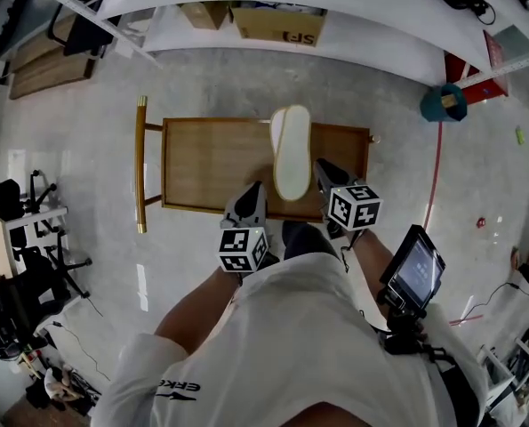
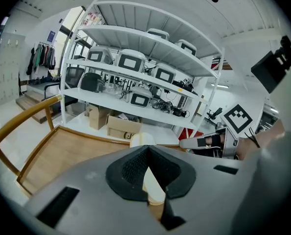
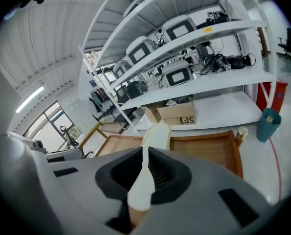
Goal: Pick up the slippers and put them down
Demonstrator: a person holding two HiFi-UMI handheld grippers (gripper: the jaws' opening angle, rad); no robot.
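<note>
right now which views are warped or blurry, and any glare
Head view: fisheye bend, even light, slipper sharp, floor glints. Left gripper view: strong barrel warp bends the shelf rack, black corners, left gripper soft up close. Right gripper view: same warp, ceiling light strip blown out.

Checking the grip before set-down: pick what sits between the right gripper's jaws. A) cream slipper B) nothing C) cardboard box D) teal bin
A: the right gripper is shut on the thin edge of the cream slipper, as its own view shows.
</note>
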